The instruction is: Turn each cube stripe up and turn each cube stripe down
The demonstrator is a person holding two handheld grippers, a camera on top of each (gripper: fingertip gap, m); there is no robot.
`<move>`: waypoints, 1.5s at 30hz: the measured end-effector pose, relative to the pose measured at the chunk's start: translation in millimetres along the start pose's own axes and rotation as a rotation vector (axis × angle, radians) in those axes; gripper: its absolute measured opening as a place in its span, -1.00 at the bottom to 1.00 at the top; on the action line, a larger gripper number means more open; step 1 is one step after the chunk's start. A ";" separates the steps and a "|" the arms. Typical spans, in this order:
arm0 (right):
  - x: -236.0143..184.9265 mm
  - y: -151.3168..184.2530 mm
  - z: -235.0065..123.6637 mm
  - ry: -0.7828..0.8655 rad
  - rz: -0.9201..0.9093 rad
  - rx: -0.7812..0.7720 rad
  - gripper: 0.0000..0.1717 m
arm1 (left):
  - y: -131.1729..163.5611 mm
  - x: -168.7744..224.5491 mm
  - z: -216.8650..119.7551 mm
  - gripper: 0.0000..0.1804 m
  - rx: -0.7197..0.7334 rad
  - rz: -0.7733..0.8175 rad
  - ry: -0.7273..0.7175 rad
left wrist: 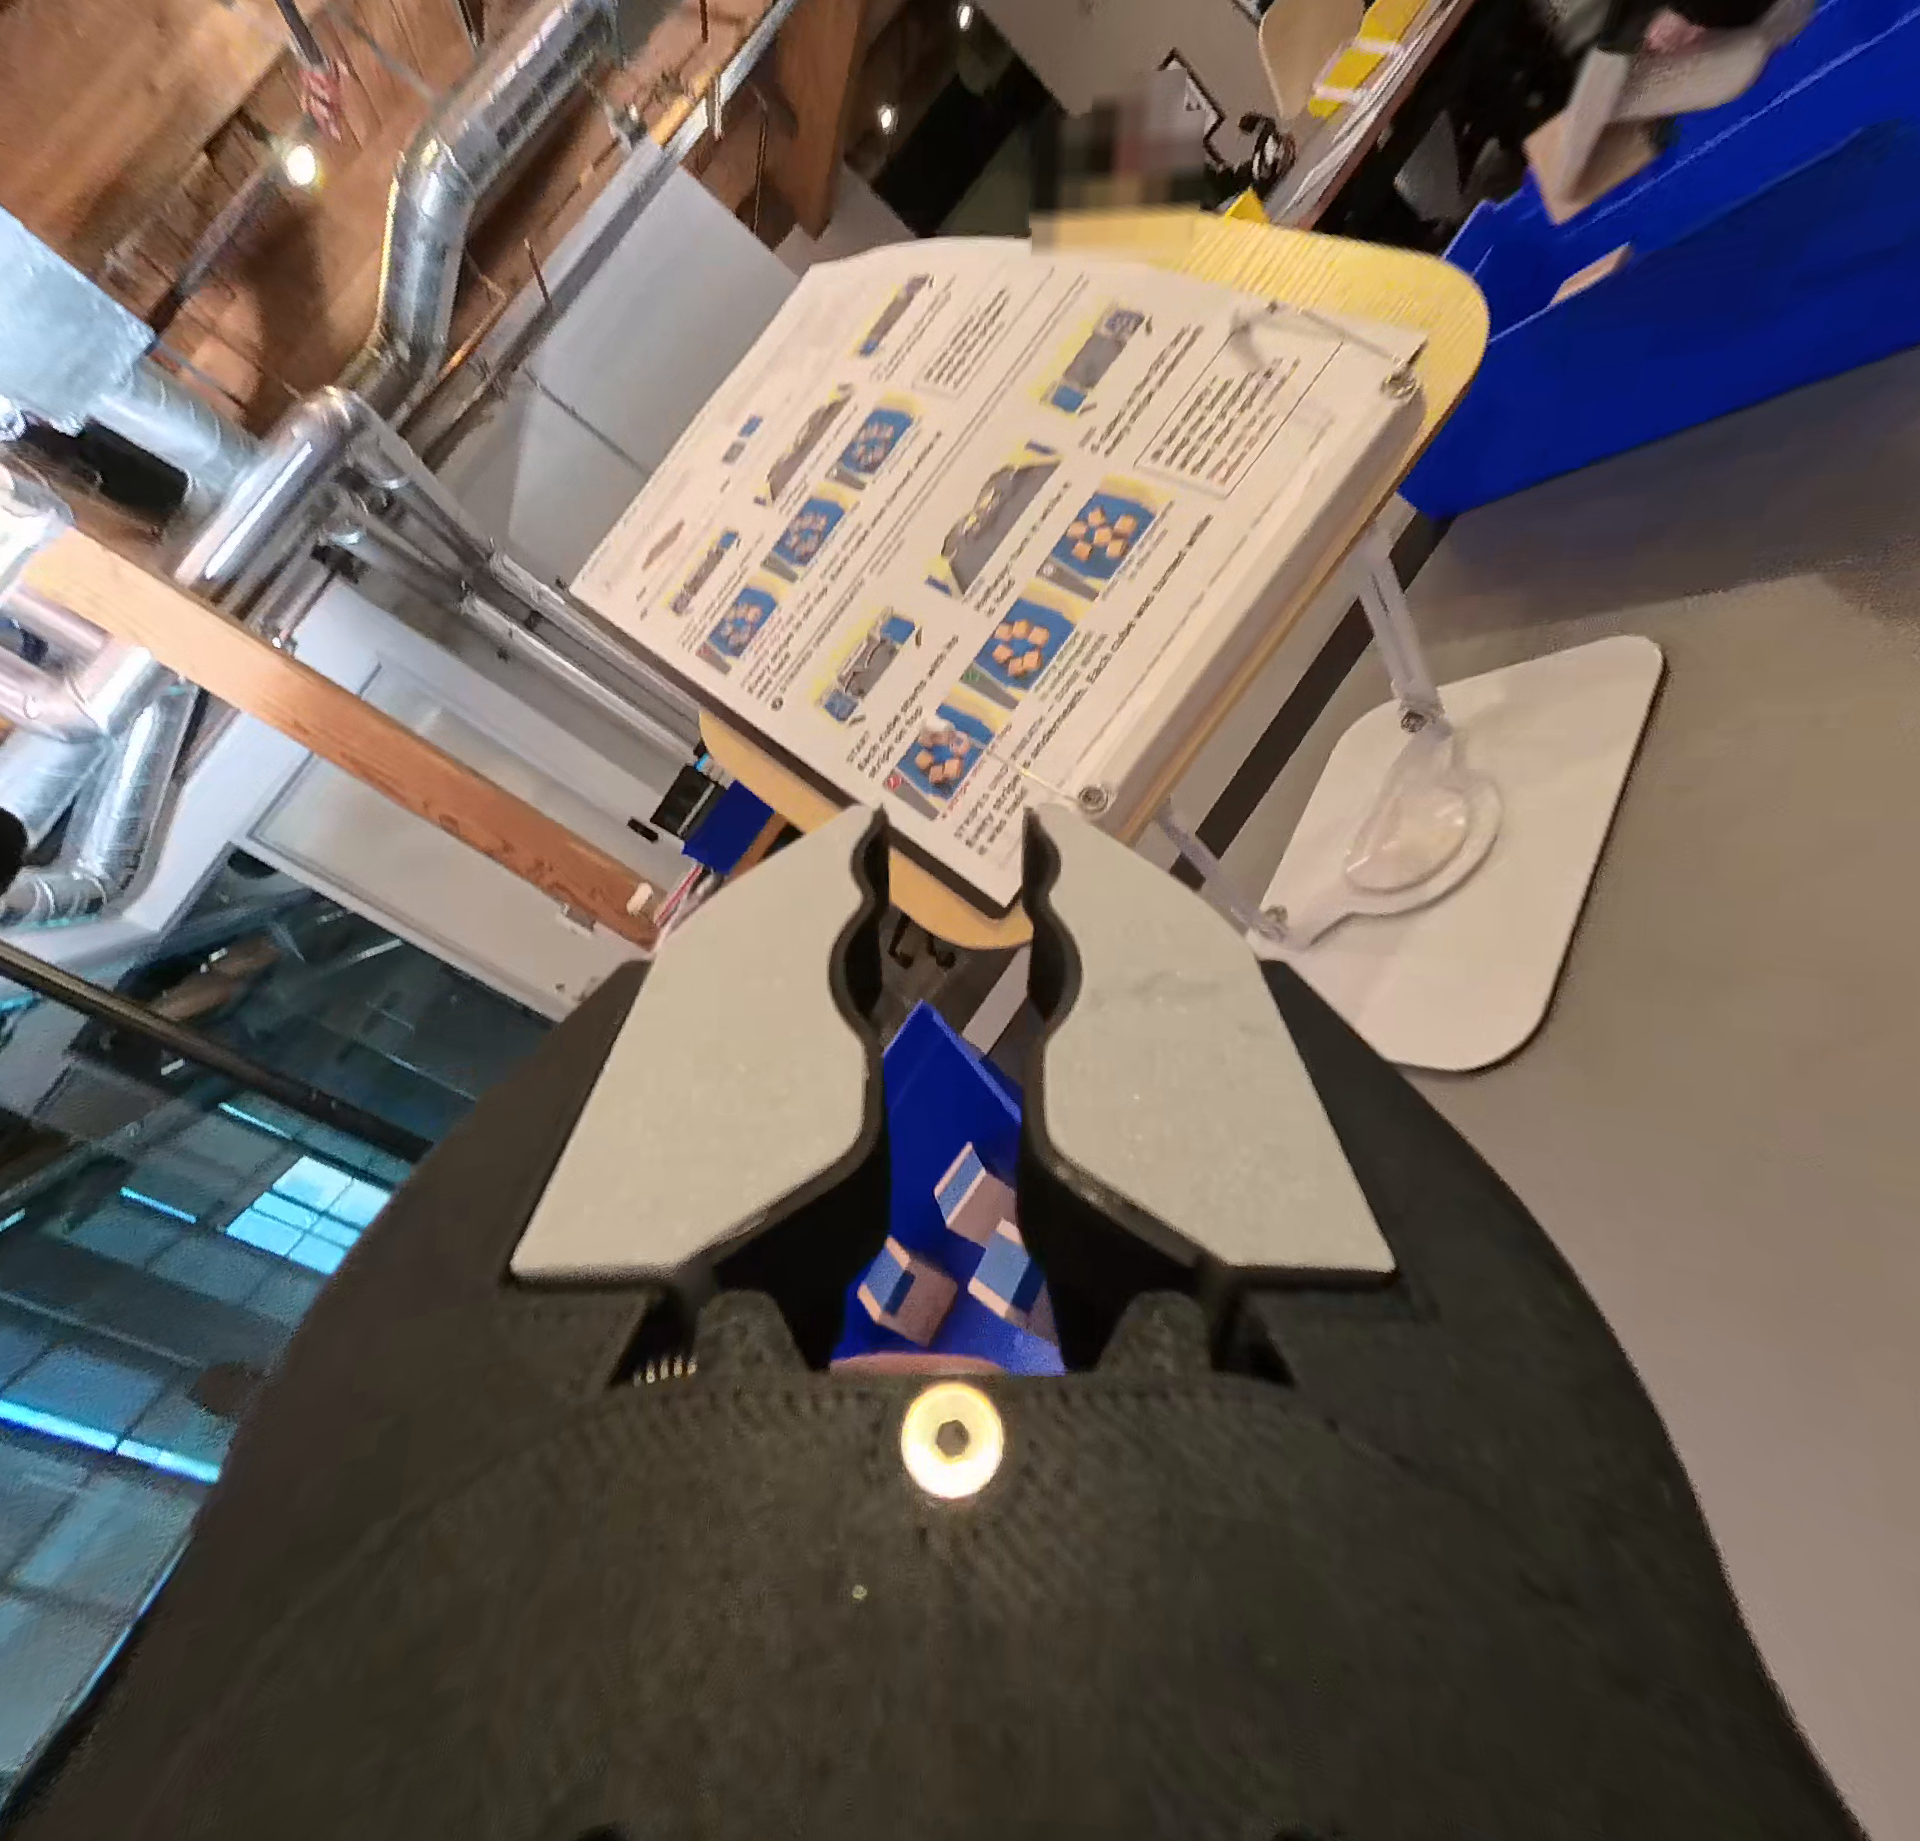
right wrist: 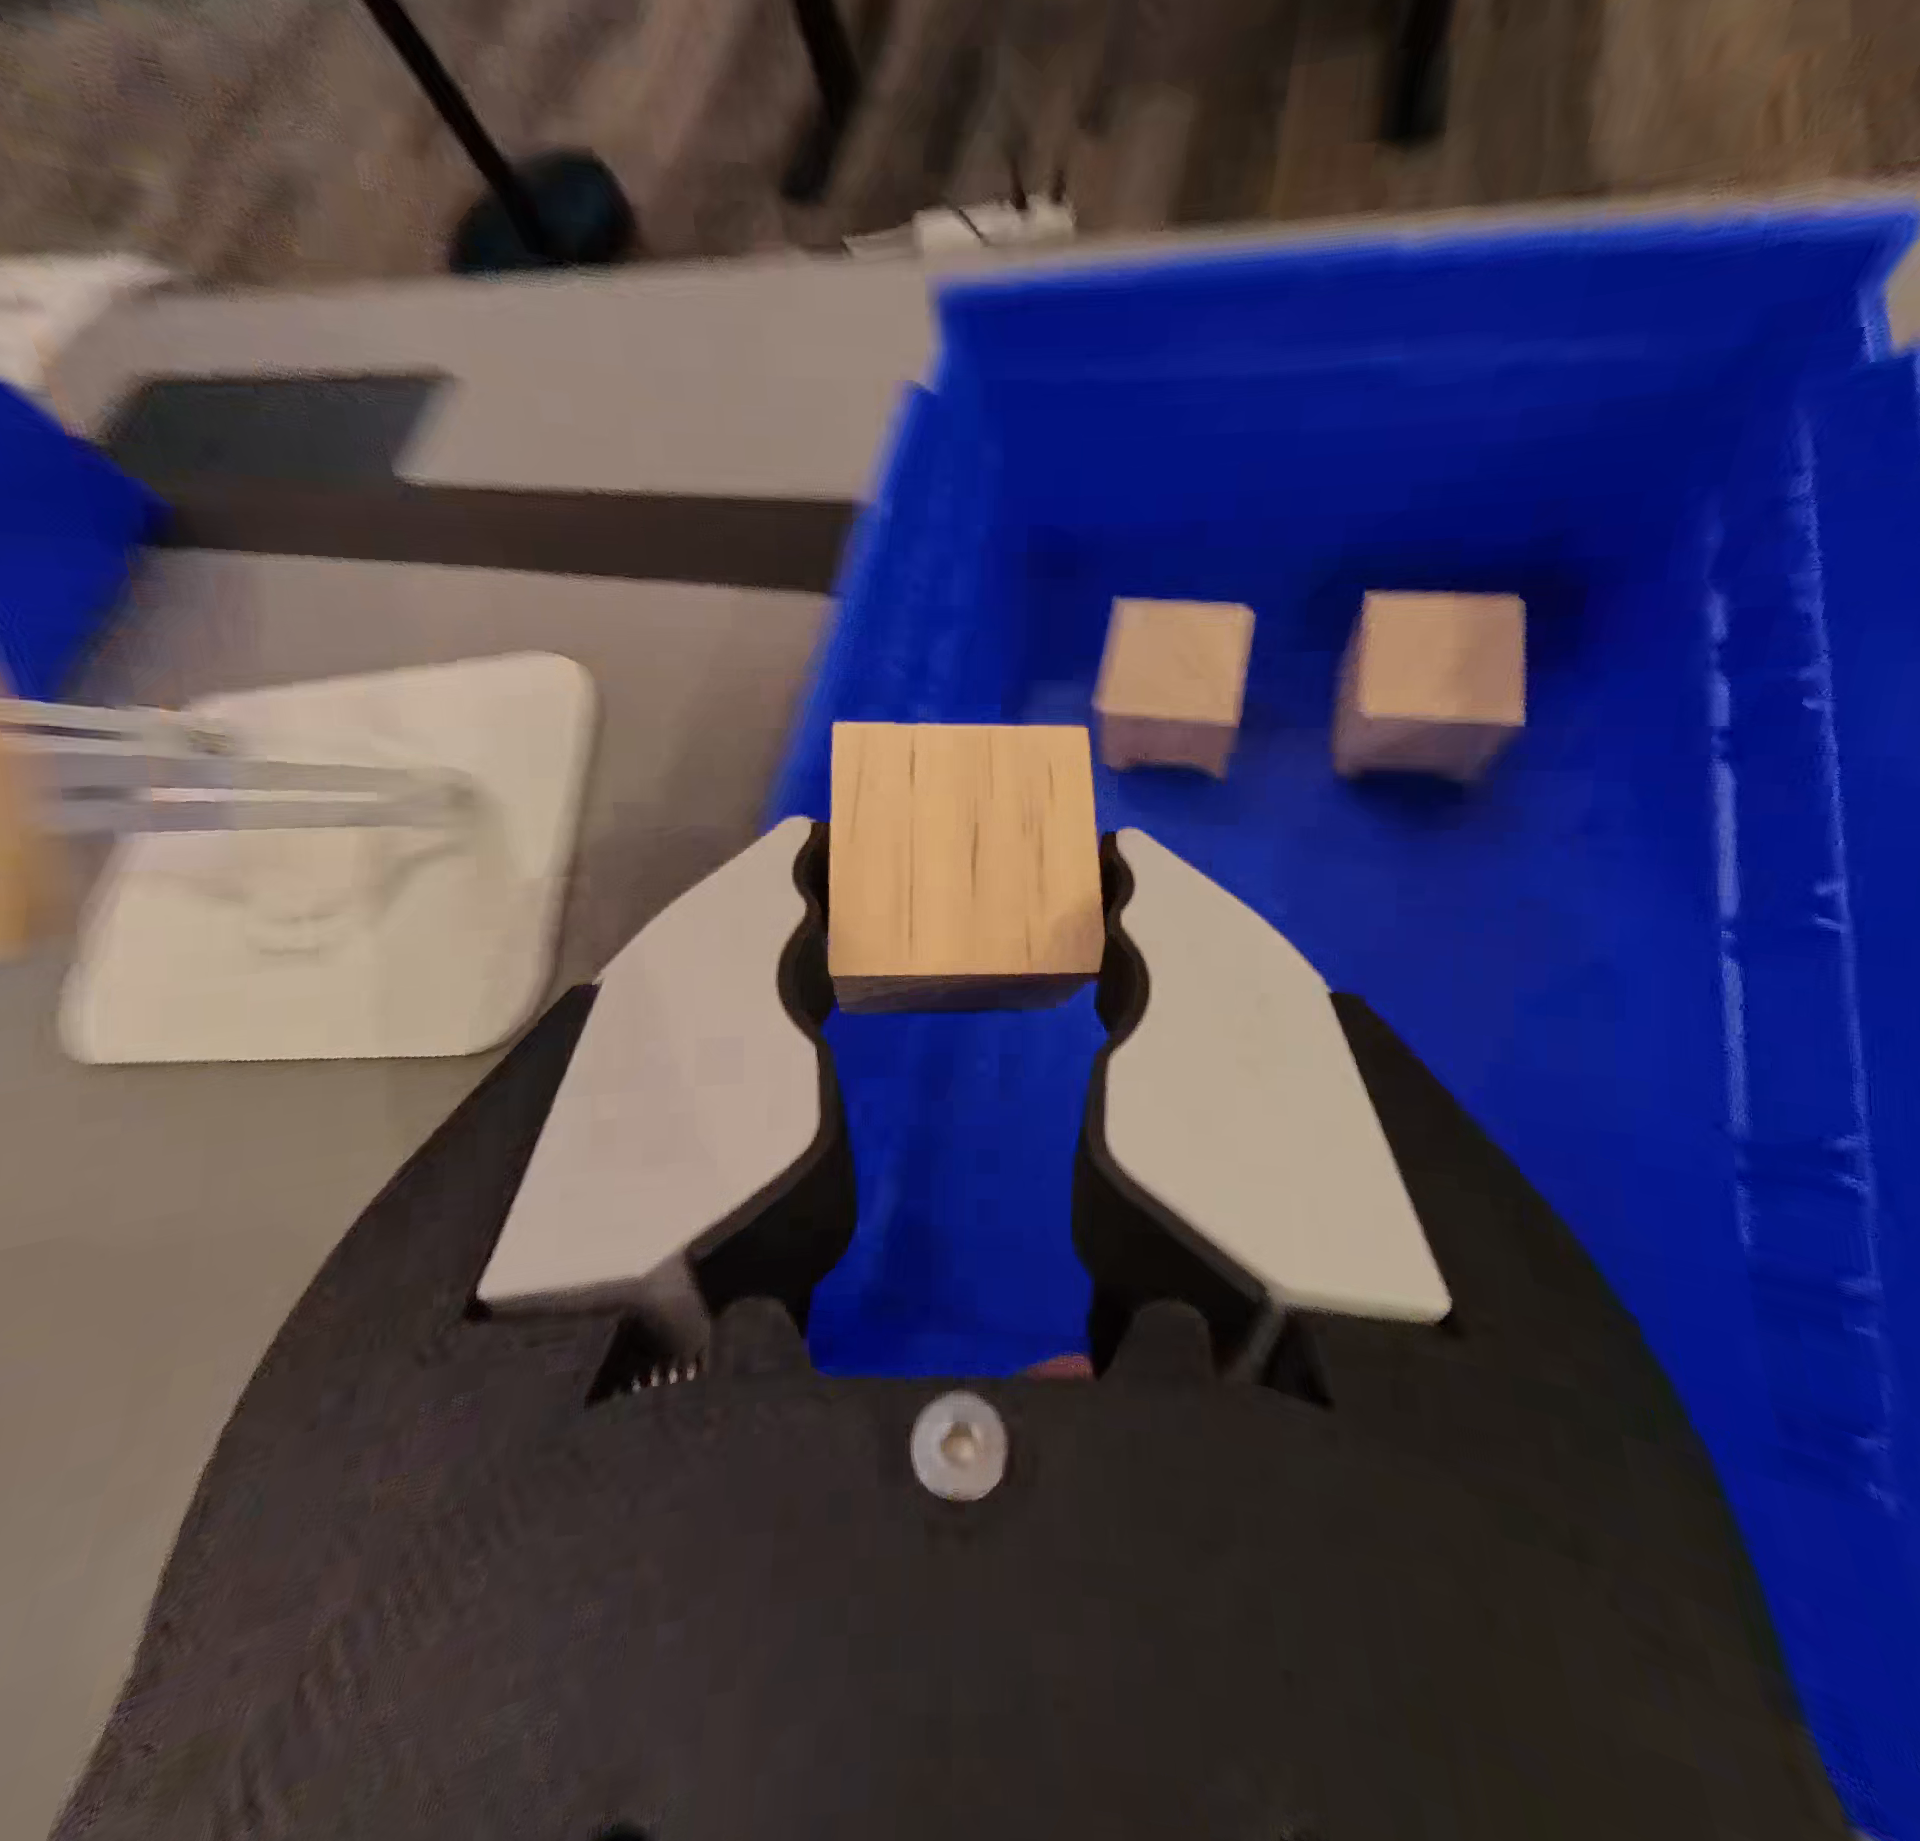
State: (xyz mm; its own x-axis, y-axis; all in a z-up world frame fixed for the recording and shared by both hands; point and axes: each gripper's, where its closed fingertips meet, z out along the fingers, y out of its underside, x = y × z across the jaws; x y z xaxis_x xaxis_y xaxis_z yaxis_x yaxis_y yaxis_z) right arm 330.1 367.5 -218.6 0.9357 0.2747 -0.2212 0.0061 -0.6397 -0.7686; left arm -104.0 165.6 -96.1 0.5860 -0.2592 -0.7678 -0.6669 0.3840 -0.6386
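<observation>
Right tool [right wrist: 961,856] clamped on wooden cube [right wrist: 961,856] above blue bin [right wrist: 1455,960], left tool [left wrist: 954,835] apart, holding nothing; risk: cube slipping during rotation.

Grey table [right wrist: 312,1220] carries blue bin [right wrist: 1558,960], white stand base [right wrist: 343,856].
</observation>
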 end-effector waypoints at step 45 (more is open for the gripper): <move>-225.6 40.8 -98.1 -0.569 -0.213 0.088 -0.25 | 270.0 1.0 107.3 -0.45 -0.641 -0.252 0.557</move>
State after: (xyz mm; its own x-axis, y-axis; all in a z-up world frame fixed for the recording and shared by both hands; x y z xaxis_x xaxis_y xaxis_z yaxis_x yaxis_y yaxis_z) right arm 153.9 209.1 -141.1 0.5816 0.7460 -0.3243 0.1210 -0.4736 -0.8724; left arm -234.0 364.1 -263.6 0.5523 -0.7272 -0.4077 -0.7760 -0.2696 -0.5703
